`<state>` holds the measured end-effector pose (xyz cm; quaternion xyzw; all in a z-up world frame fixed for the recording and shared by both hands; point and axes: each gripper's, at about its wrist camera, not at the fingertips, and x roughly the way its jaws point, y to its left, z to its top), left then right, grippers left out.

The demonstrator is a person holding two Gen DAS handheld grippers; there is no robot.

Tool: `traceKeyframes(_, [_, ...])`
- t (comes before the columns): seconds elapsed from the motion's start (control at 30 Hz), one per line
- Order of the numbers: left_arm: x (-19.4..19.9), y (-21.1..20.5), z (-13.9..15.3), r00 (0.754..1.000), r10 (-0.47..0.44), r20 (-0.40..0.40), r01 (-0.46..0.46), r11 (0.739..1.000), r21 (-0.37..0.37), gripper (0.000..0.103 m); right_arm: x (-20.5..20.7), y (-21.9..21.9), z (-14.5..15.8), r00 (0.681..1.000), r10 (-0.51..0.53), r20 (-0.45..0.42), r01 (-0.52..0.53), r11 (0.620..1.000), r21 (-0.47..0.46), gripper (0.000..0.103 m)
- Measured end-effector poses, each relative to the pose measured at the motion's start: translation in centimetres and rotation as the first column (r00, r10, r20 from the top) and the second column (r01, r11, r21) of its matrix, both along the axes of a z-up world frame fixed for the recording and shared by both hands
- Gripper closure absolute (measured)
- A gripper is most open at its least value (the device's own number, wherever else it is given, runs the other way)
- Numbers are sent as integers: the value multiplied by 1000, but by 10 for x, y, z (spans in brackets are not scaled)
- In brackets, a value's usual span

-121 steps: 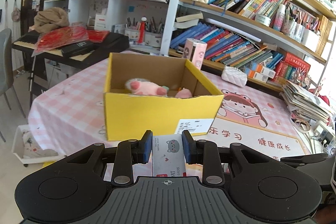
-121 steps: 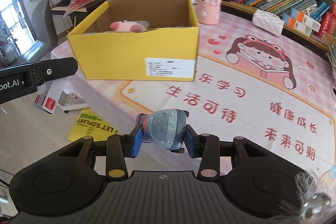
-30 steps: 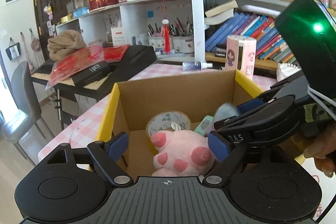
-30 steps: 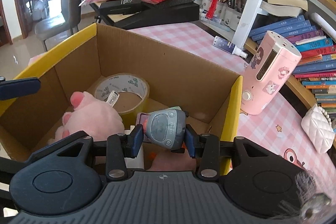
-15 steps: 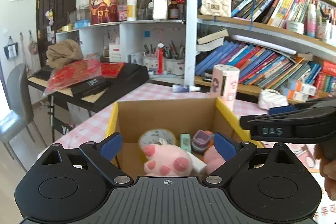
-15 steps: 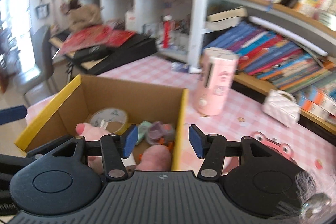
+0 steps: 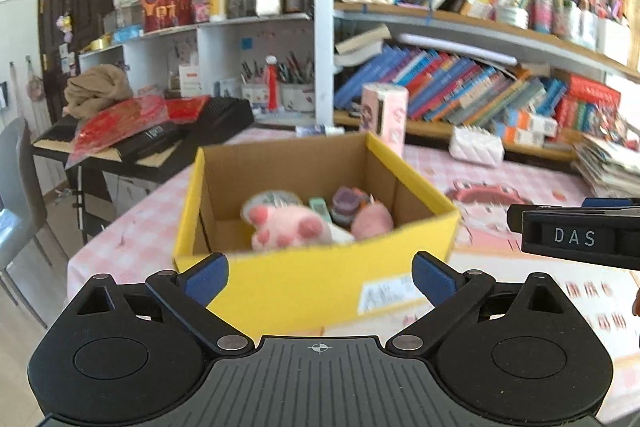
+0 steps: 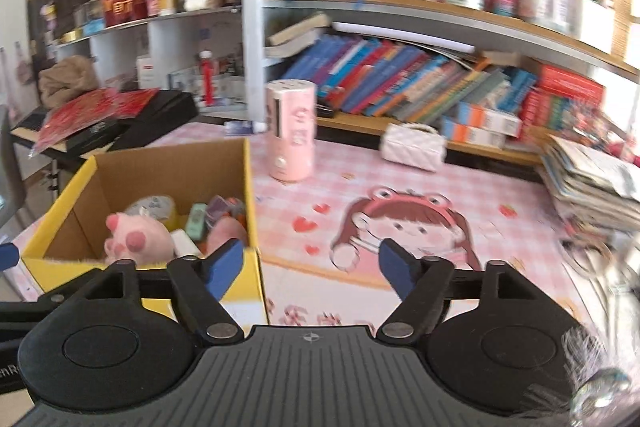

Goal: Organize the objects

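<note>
A yellow cardboard box point(image 7: 304, 283) point(image 8: 242, 163) stands on the pink checked table. Inside lie a pink plush toy point(image 7: 294, 227) point(image 8: 136, 241), a roll of tape point(image 7: 270, 199) point(image 8: 154, 205), a small grey-purple toy point(image 7: 346, 203) point(image 8: 220, 207) and a pale green item point(image 8: 196, 221). My left gripper point(image 7: 320, 273) is back from the box's near wall, its jaws still opening with nothing between them. My right gripper point(image 8: 310, 263) is at the box's right corner over the table mat, jaws opening and empty. One of its fingers point(image 7: 576, 237) shows at the right of the left wrist view.
A pink cylindrical device point(image 8: 292, 131) and a white quilted purse point(image 8: 414, 147) stand behind the box. A stack of papers point(image 8: 592, 183) lies at the right. Bookshelves point(image 7: 480, 87) line the back. A black keyboard with red packets point(image 7: 152, 131) and a grey chair point(image 7: 16, 211) are at the left.
The right gripper let the grey-purple toy go into the box, then pulled back and swung right, jaws widening. The left gripper drew back out of the box and opened a little more.
</note>
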<state>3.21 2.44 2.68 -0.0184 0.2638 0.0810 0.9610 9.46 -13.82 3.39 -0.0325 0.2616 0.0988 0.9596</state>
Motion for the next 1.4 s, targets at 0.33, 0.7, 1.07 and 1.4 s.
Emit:
traceKeyframes(0.33, [-29, -16, -10, 994, -85, -64, 84, 996, -9, 2, -60, -16, -15, 992, -126, -26, 125, 992, -29, 8])
traceKeyframes(0.7, [-34, -44, -12, 982, -169, -84, 169, 986, -4, 1, -89, -50, -21, 961, -274, -42, 273, 961, -38, 3])
traceKeyframes(1.07, [-32, -58, -11, 986, -143, -89, 145, 989, 21, 1, -94, -70, -28, 950, -301, -84, 298, 954, -45, 2])
traceKeyframes(1.4, [-30, -64, -9, 987, -123, -106, 126, 992, 26, 1, -95, -69, -27, 954, -285, -96, 279, 958, -68, 0])
